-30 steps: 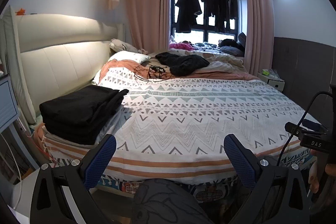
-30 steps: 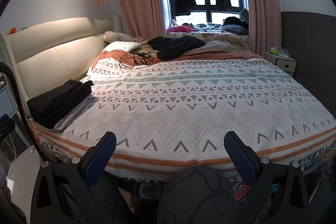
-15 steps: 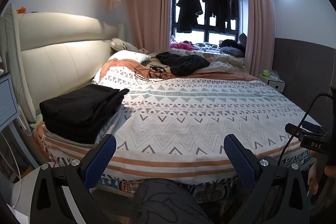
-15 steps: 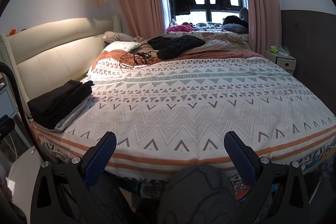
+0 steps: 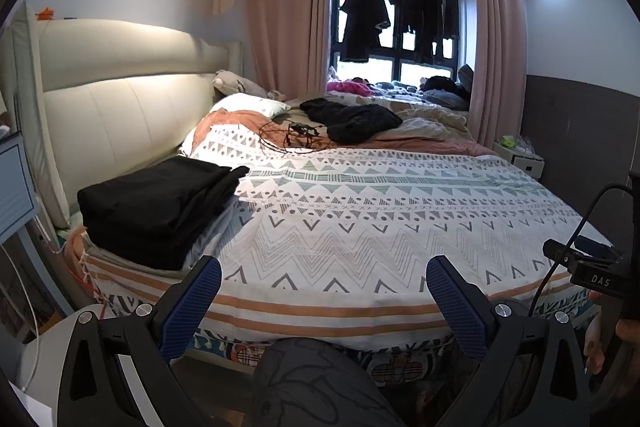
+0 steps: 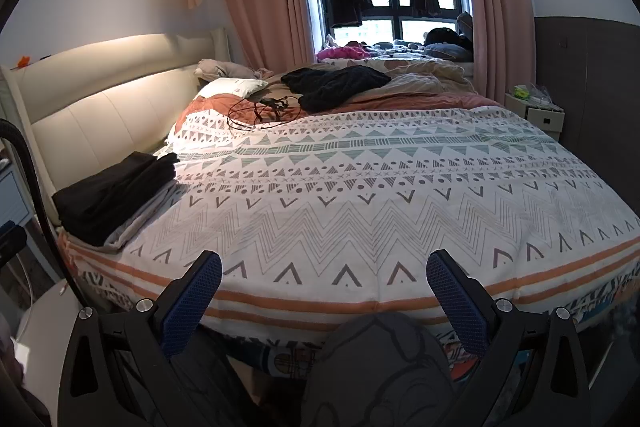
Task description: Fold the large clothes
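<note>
Both grippers are held at the foot edge of the bed (image 5: pixel 360 291), pointing along it toward the window. The left gripper (image 5: pixel 323 285) has its jaws wide apart with nothing between them; the right gripper (image 6: pixel 323 281) is in the same condition.

The unfolded garment, a crumpled black garment (image 6: pixel 336 85), lies at the far end of the patterned duvet (image 6: pixel 380 187), well apart from both grippers, straight ahead and slightly left of centre in the right wrist view. Its long axis runs roughly across the bed. Judged from the two views, neither gripper is clearly nearer. A tangle of black cable (image 6: pixel 264 109) lies just beside it on the near-left side. A folded black stack (image 5: pixel 156 203) rests at the left near corner, closer to the left gripper.

The type of the garment cannot be determined; its far side is hidden by its own folds.
</note>
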